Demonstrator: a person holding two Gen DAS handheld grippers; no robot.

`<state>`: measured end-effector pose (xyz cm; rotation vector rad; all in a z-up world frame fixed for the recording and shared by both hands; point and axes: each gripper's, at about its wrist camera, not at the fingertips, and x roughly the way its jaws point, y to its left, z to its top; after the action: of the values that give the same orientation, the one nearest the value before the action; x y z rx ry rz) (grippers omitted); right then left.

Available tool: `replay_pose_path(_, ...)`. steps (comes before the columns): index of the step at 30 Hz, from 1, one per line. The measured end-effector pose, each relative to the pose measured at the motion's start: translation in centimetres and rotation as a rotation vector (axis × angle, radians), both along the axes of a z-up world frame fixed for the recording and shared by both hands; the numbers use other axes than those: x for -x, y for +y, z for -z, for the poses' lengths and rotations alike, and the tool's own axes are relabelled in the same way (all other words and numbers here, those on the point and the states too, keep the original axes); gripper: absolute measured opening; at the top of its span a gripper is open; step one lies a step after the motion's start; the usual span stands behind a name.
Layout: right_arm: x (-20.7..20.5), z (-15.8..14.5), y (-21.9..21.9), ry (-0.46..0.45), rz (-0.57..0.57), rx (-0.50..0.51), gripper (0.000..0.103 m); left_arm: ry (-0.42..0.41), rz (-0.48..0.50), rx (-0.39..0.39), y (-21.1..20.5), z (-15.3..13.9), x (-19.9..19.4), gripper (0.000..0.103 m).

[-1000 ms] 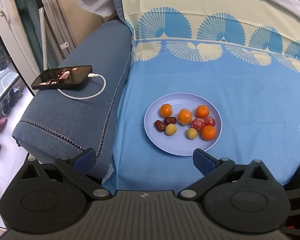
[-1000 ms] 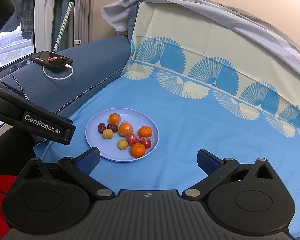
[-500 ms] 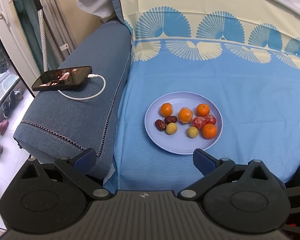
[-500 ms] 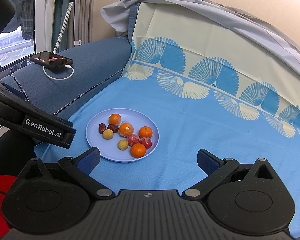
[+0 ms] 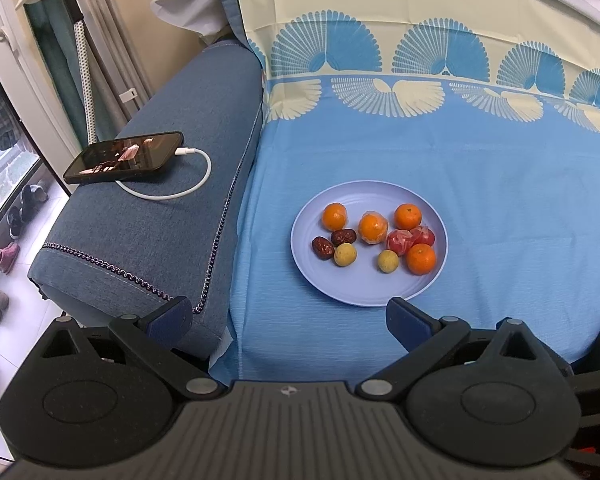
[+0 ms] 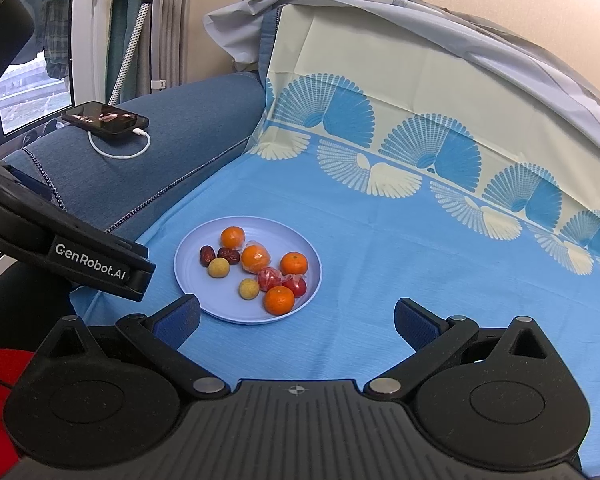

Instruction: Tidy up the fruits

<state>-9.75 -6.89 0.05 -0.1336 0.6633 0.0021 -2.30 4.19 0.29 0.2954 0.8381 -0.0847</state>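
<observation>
On the blue patterned sheet (image 6: 400, 248) lies a pale blue plate (image 5: 364, 292) carrying four oranges, two wrapped red fruits (image 5: 410, 240), two yellow-green ones and two dark dates (image 5: 334, 242), the dates' long axes running roughly left-right. Both the left gripper (image 5: 288, 316) and right gripper (image 6: 296, 320) hover spread wide, empty, near the plate's front rim.

One plate (image 5: 432, 280) holds four oranges (image 5: 334, 216), two red dates (image 5: 323, 247), two yellow-green round fruits (image 5: 345, 255) and two red wrapped fruits (image 5: 399, 241). One phone (image 5: 124, 157) lies nearby.
</observation>
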Motion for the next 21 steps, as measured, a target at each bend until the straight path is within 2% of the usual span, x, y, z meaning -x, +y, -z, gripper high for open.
replay_pose_path(21,-0.12,0.12,-0.05,0.001,0.001,-0.003,0.102,0.01,0.003,-0.01,-0.1,0.23,-0.22,0.103)
